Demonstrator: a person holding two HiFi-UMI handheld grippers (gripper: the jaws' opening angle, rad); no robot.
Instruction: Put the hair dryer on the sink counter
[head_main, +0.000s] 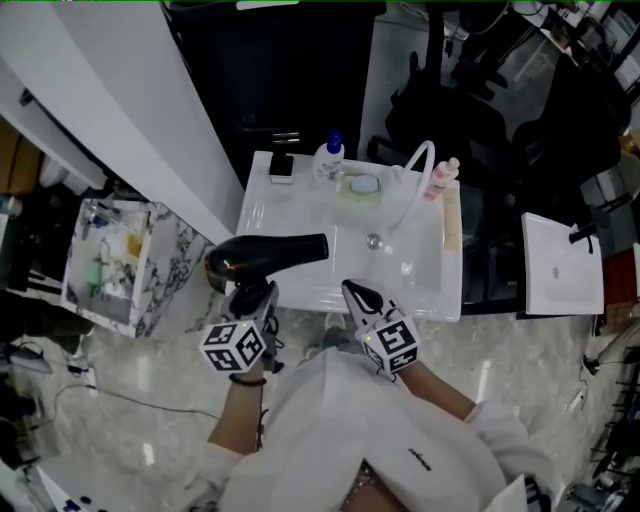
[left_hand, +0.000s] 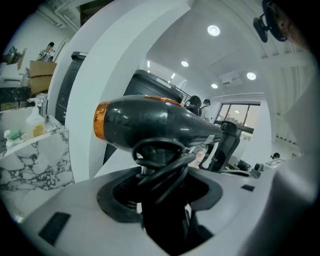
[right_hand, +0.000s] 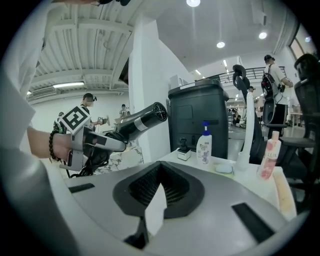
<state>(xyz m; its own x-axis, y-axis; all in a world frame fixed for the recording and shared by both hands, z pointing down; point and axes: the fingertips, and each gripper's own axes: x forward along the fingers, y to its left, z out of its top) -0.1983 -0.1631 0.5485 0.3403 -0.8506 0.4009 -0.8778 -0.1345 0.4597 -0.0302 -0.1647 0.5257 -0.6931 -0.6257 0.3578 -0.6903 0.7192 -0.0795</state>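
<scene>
Clamping hair dryer (head_main: 272, 256) btwn left tongs (head_main: 262, 292), barrel above them — right tongs (head_main: 354, 290) pinched shut, empty.

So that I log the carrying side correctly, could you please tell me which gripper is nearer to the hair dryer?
Left. The left gripper is clamped on the handle of the hair dryer; the right gripper hangs shut and empty to its right, not touching it.

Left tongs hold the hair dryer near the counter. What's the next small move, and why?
Likely carry the hair dryer slightly forward and lower it onto the bare left strip of the sink counter. The left tongs are shut on its handle, and it hangs over the counter's near left corner, not resting. The right tongs are shut, empty.
</scene>
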